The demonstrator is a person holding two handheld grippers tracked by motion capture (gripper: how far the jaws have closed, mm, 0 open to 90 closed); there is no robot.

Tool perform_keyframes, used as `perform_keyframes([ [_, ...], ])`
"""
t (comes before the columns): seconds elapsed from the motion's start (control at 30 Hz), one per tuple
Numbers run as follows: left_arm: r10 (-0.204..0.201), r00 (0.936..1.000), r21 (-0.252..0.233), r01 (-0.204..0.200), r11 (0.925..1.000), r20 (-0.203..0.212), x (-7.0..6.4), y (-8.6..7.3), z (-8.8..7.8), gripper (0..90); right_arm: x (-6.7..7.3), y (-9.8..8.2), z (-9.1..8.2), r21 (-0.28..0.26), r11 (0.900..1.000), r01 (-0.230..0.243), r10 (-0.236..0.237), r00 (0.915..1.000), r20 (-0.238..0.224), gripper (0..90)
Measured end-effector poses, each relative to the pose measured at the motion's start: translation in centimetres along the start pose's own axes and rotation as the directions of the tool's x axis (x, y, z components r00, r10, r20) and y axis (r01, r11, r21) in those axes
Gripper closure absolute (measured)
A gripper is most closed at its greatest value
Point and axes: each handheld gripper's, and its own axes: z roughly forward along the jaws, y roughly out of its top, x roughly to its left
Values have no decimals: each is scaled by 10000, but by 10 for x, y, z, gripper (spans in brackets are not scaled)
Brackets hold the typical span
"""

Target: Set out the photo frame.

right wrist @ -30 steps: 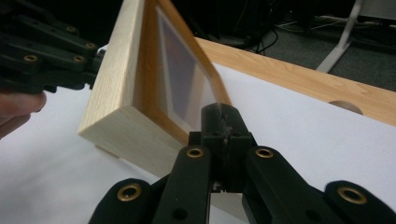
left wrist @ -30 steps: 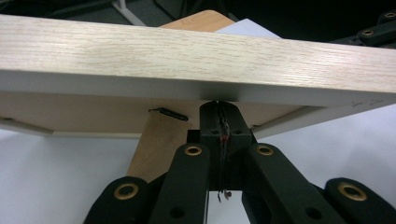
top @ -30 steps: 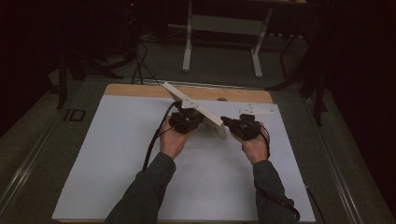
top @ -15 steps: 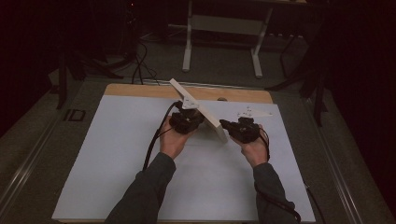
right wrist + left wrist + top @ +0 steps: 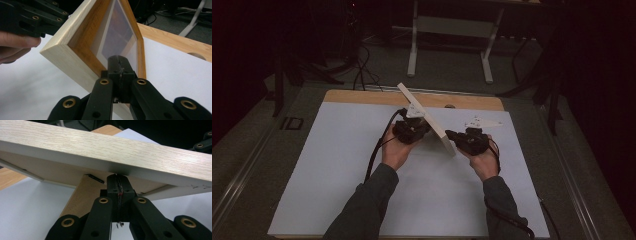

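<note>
The wide wooden table point(image 5: 362, 96), covered over most of its top by a large white sheet point(image 5: 337, 165), is lying under both pairs of jaws, and its bare pale-brown edge is showing beyond them in the high view. A round hole point(image 5: 197, 55) in that bare wood is sitting past the right jaws, off to their right.

The square light-oak picture frame with a clear pane and a white mat point(image 5: 427, 120) is standing tilted on edge between the two grippers, raised off the sheet at its far end. In the left gripper view its broad oak side rail point(image 5: 105, 147) is crossing just above the jaw tips, with the brown backing board point(image 5: 82, 195) slanting down behind them. In the right gripper view the frame's front point(image 5: 115, 42) is facing the jaws, one corner pointing up and the nearest corner reaching down to their left.

The left gripper point(image 5: 117, 178), a black two-jaw tool in the person's left hand point(image 5: 394, 150), is pressing its clenched jaws, tips together, against the underside of the frame's rail; nothing is sitting between them. The right gripper point(image 5: 118, 60), in the right hand point(image 5: 484, 160), is likewise holding its jaws clenched tight, the tips lying against the frame's inner lower edge without anything pinched in the gap.
</note>
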Motion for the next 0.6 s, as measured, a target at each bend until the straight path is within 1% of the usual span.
perform_keyframes([
  [0.1,14,10000,-45,-14,10000,-2,1,0,-1,900,1,-1,-1,-14,10000,35,-35,10000,-38,898],
  [0.2,-74,10000,-66,74,10000,-5,3,1,-3,900,3,-1,-2,17,10000,86,-86,9999,-61,898],
  [0.37,-59,10000,-84,59,9999,-22,4,1,-3,900,7,-1,-1,26,9997,225,-225,9996,-144,898],
  [0.5,-129,9999,-110,130,9999,100,5,1,-3,900,12,-1,0,74,9995,308,-306,9992,-246,899],
  [0.53,-153,9997,-119,156,9998,206,7,0,-3,900,13,0,1,85,9994,336,-334,9991,-280,898],
  [0.6,-152,9996,-127,155,9998,229,8,0,-3,900,15,0,2,108,9990,429,-425,9986,-315,899],
])
